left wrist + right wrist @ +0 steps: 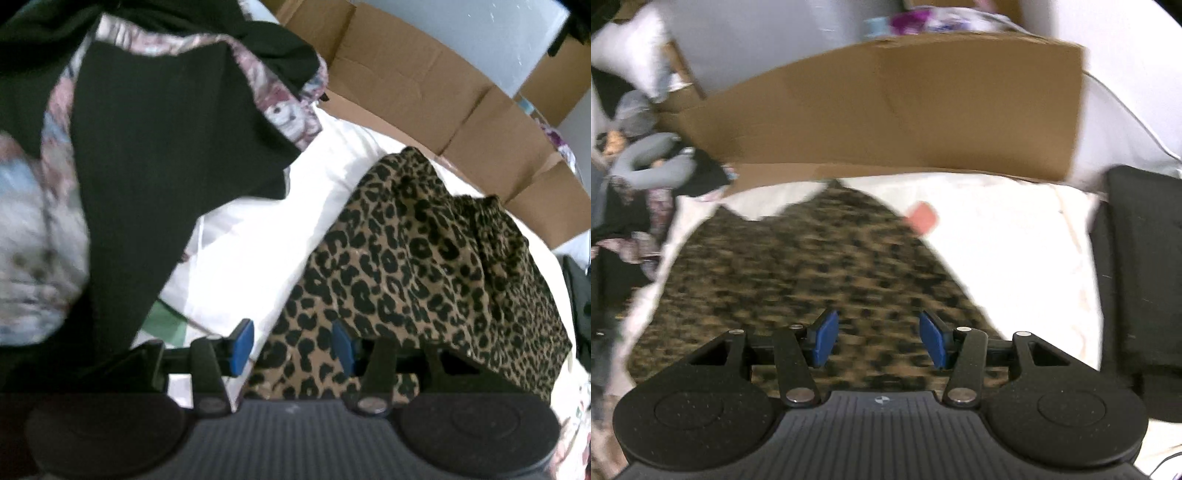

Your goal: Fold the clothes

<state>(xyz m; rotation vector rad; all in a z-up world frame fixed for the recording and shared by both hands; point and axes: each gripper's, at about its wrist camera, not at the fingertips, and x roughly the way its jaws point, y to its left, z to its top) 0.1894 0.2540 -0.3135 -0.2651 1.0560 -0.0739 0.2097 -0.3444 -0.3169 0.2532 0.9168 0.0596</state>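
Observation:
A leopard-print garment (424, 266) lies spread on the white bed sheet (258, 236), its gathered waistband toward the far right. My left gripper (291, 345) is open just above its near left edge, with nothing between the blue pads (242, 345). In the right wrist view the same leopard-print garment (812, 266) looks blurred by motion. My right gripper (879, 339) hovers open over its near part, holding nothing.
A heap of black and floral clothes (155, 140) lies at the left. Brown cardboard boxes (894, 110) stand along the far side of the bed. A black object (1141, 280) sits at the right edge, and a small pink patch (921, 218) shows on the sheet.

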